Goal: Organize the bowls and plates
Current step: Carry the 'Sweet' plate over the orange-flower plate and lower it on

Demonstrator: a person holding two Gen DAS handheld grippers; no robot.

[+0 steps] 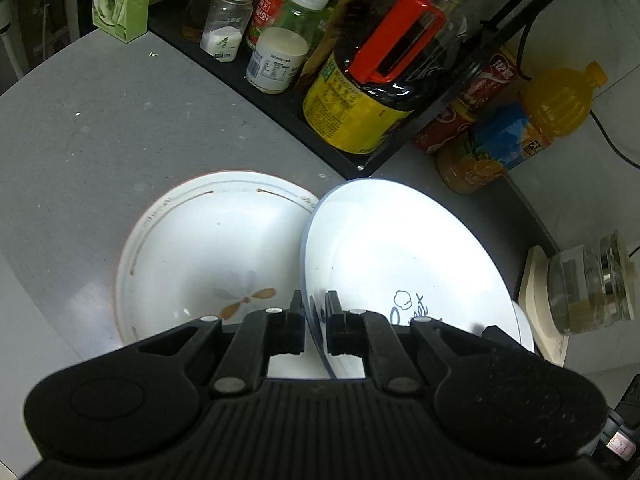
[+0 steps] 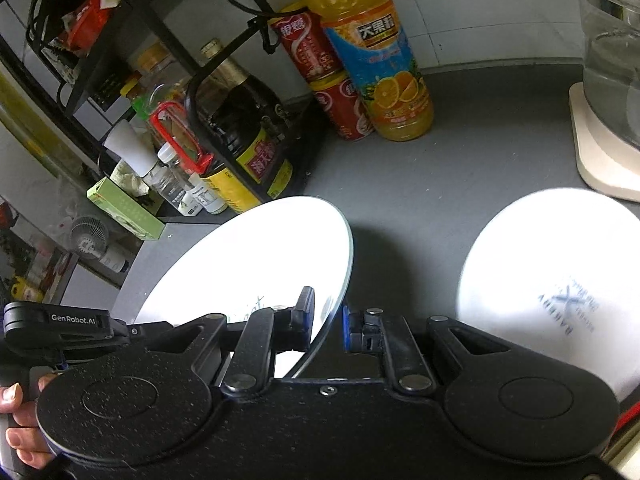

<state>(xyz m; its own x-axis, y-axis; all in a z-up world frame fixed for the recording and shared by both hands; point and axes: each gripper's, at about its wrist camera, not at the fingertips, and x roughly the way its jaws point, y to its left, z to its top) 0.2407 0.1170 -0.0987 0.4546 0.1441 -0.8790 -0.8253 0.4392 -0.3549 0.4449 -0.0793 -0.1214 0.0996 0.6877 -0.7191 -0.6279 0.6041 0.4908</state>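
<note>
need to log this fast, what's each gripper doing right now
left gripper: shut on the rim of the white plate.
right gripper: shut on the same plate's rim, other side.

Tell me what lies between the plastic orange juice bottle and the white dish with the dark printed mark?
Only bare grey countertop, seen in the right wrist view.

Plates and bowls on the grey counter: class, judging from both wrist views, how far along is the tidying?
Done: nothing visibly stacked yet. In hand: the left gripper is shut on the rim of the lettered plate, held tilted; the right gripper has the same rim between its fingers. Left: the flower bowl and the upturned dish lie separately on the counter.
</note>
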